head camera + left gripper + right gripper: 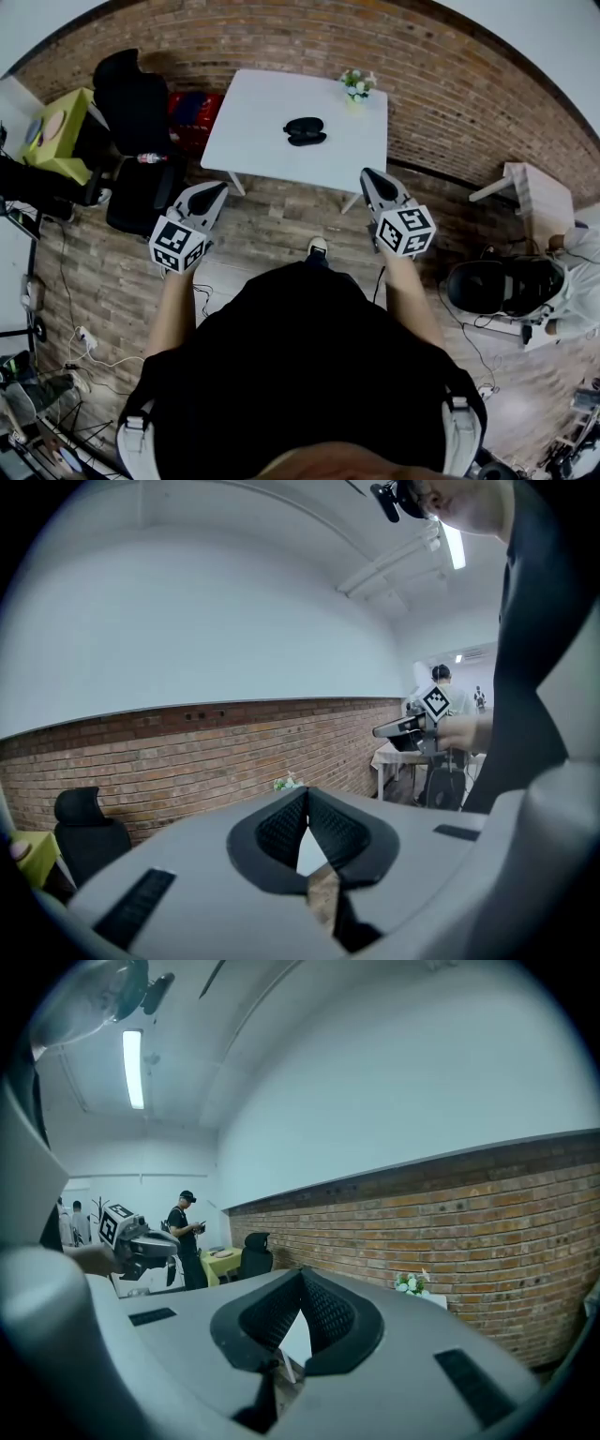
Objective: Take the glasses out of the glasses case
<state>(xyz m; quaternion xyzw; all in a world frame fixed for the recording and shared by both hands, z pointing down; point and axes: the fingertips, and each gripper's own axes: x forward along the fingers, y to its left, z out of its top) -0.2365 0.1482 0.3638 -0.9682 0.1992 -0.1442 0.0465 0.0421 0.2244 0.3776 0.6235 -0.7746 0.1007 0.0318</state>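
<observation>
The black glasses case (305, 131) lies closed on the white table (262, 112), in the head view only, well ahead of both grippers. My left gripper (216, 189) is held above the wooden floor short of the table's near left edge. My right gripper (368, 175) hovers short of the near right corner. Both are shut with nothing between the jaws. In the left gripper view the left gripper (306, 794) has its black pads meeting at the tip. The right gripper (300, 1274) shows the same in the right gripper view. Neither gripper view shows the case.
A small pot of flowers (357, 84) stands at the table's far right corner. A black office chair (136, 103) and a yellow-green table (61, 131) stand at the left. At the right are a white bench (534, 192), another black chair (497, 286) and a person (574, 272). A brick wall (450, 84) runs behind.
</observation>
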